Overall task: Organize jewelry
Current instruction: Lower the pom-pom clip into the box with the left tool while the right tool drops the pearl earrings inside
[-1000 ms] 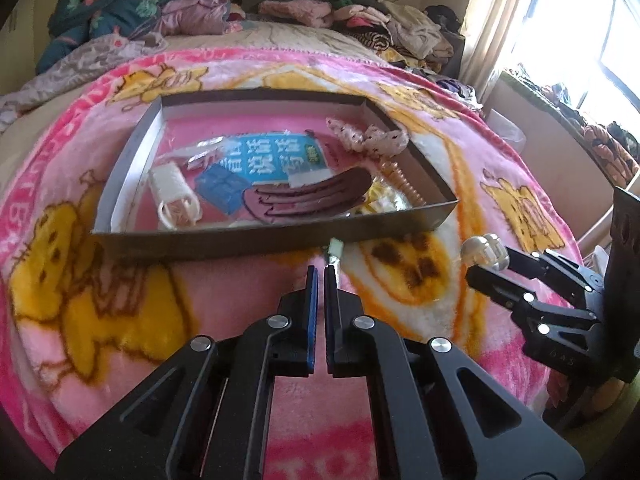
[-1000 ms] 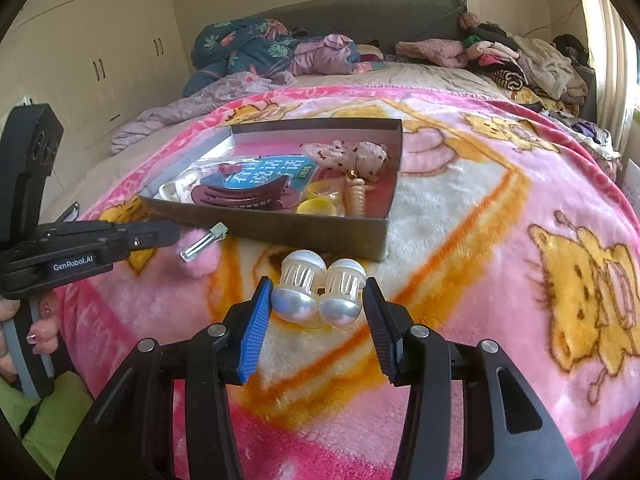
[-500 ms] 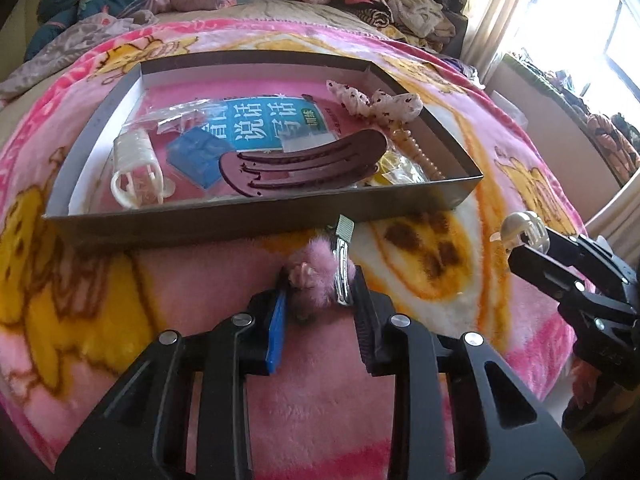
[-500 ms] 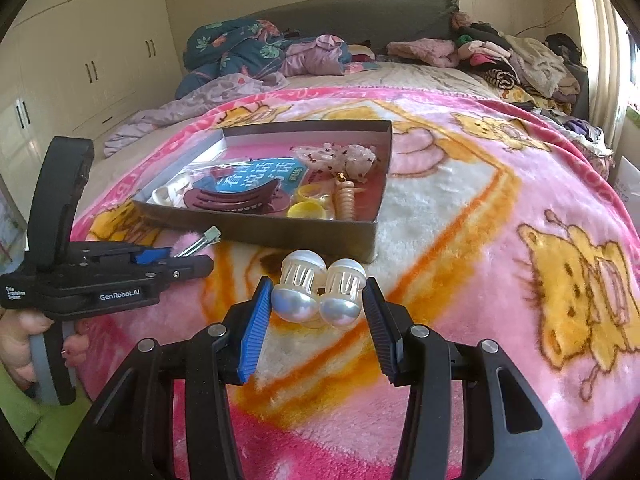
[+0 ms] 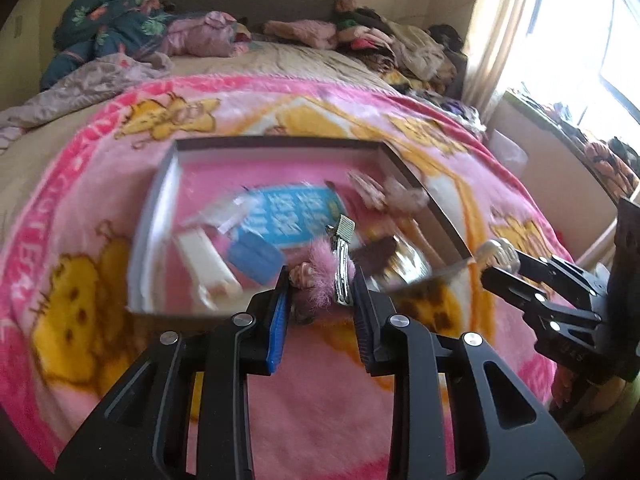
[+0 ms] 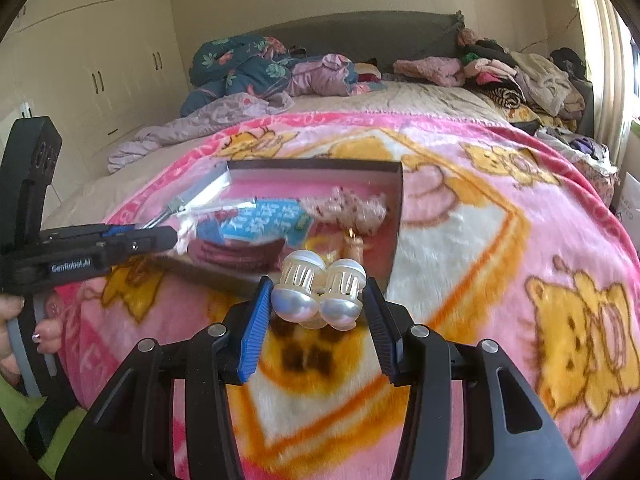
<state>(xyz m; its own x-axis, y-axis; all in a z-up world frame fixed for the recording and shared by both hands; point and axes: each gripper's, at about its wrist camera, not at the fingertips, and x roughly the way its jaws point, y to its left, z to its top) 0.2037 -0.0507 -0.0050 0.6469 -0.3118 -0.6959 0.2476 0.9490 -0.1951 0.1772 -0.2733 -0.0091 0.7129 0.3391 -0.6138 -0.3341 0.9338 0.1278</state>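
Note:
A grey shallow box [image 5: 276,142] [image 6: 394,224] sits on the pink blanket and holds hair accessories, a blue card and a dark red hair claw. My left gripper [image 5: 320,280] is shut on a pink fluffy hair clip [image 5: 326,270] with a metal clip, held above the box's near edge; the gripper also shows in the right wrist view [image 6: 160,236]. My right gripper [image 6: 318,300] is shut on a pearl-white hair claw [image 6: 320,294], raised near the box's right front corner; the gripper also shows in the left wrist view [image 5: 494,260].
The pink cartoon blanket [image 6: 500,280] covers the bed. Piled clothes [image 5: 384,36] and bedding [image 6: 248,68] lie at the head of the bed. White wardrobes [image 6: 100,60] stand at the left, a bright window [image 5: 580,32] at the right.
My left gripper closed on the pink fluffy clip, lifted it off the blanket and moved it over the box. My right gripper rose and moved toward the box with the pearl claw.

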